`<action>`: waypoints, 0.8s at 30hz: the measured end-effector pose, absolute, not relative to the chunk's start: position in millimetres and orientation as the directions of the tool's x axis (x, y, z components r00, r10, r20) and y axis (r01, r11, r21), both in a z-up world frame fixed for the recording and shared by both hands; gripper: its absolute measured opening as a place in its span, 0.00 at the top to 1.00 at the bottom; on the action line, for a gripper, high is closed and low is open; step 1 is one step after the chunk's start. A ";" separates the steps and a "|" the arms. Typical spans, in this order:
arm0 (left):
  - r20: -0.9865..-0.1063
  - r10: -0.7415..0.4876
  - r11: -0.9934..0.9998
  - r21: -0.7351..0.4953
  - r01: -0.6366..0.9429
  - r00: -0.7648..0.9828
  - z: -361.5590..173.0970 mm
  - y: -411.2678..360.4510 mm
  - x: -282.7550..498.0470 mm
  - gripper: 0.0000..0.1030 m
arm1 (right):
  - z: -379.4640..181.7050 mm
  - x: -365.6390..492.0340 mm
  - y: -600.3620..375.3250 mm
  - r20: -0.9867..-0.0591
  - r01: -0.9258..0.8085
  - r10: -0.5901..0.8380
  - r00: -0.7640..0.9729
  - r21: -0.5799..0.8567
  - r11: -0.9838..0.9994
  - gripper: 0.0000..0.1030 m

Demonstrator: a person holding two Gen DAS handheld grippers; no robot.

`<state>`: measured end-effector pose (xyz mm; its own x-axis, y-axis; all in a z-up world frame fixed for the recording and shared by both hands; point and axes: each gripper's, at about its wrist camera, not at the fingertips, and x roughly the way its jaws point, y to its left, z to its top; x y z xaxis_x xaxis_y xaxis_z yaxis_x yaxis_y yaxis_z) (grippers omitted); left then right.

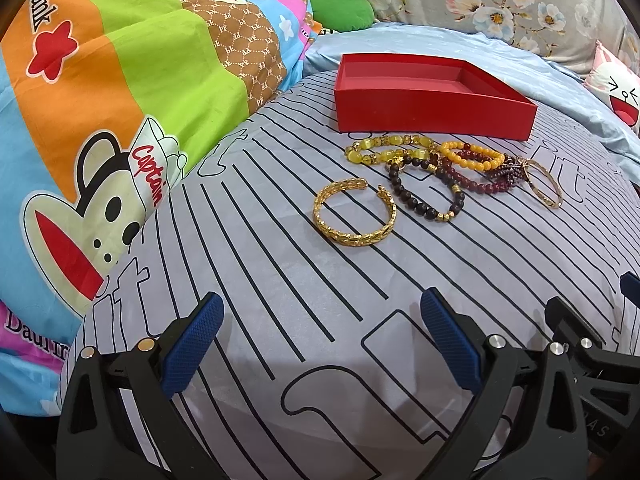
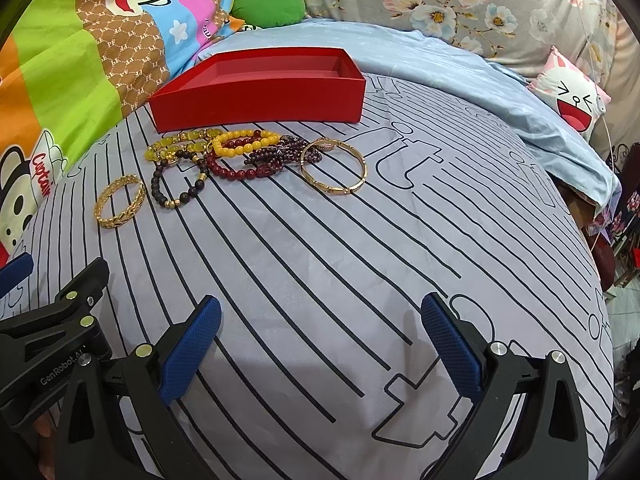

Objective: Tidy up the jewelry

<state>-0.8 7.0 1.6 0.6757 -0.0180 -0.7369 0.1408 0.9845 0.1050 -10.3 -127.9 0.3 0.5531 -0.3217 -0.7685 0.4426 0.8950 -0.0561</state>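
Note:
An empty red box (image 1: 434,98) (image 2: 260,92) sits at the far side of a striped grey cushion. In front of it lie several bracelets: a gold cuff (image 1: 354,212) (image 2: 120,202), a dark bead bracelet (image 1: 424,192) (image 2: 180,184), a yellow-green bead bracelet (image 1: 380,150) (image 2: 180,144), an orange-yellow bead bracelet (image 1: 472,154) (image 2: 246,140), a dark red bead bracelet (image 1: 480,180) (image 2: 240,168) and a thin gold bangle (image 1: 546,184) (image 2: 334,168). My left gripper (image 1: 320,340) and right gripper (image 2: 320,344) are both open and empty, well short of the jewelry.
A colourful cartoon quilt (image 1: 100,100) rises on the left. A floral pillow (image 2: 460,4) and a light blue sheet (image 2: 460,76) lie behind. The cushion edge drops off at the right (image 2: 600,280). The right gripper's body shows in the left wrist view (image 1: 580,340).

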 end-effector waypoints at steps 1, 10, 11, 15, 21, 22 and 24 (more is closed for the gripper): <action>-0.737 -0.018 0.984 0.105 0.141 0.676 1.4 6.9 -0.7 0.08 | 0.3 -10.3 -127.9 -0.768 0.442 -0.322 0.553 -0.056 0.895 0.06; -0.737 -0.016 0.985 0.105 0.138 0.676 0.8 8.0 -0.4 0.08 | -0.9 -9.5 -127.6 -0.771 0.440 -0.324 0.549 -0.063 0.896 0.06; -0.738 -0.016 0.985 0.103 0.137 0.675 0.7 8.4 -0.1 0.08 | -1.6 -9.6 -127.7 -0.771 0.439 -0.323 0.549 -0.063 0.896 0.06; -0.738 -0.017 0.986 0.100 0.134 0.674 1.2 8.7 0.4 0.08 | -2.3 -9.3 -127.7 -0.771 0.438 -0.324 0.548 -0.065 0.897 0.06; -0.739 -0.018 0.986 0.098 0.134 0.674 1.4 9.5 0.3 0.08 | -2.5 -9.7 -128.3 -0.772 0.435 -0.322 0.548 -0.065 0.898 0.06; -0.739 -0.018 0.986 0.098 0.134 0.674 1.4 9.4 0.4 0.08 | -2.2 -9.3 -127.9 -0.772 0.435 -0.322 0.547 -0.066 0.898 0.06; -0.739 -0.018 0.986 0.098 0.134 0.673 1.3 9.3 0.3 0.08 | -2.4 -9.6 -128.2 -0.772 0.435 -0.321 0.549 -0.065 0.898 0.06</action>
<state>0.3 9.3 1.3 0.6732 -0.0181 -0.7392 0.1342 0.9861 0.0981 -9.6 -128.2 -2.4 0.5486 -0.3214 -0.7718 0.4349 0.8981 -0.0648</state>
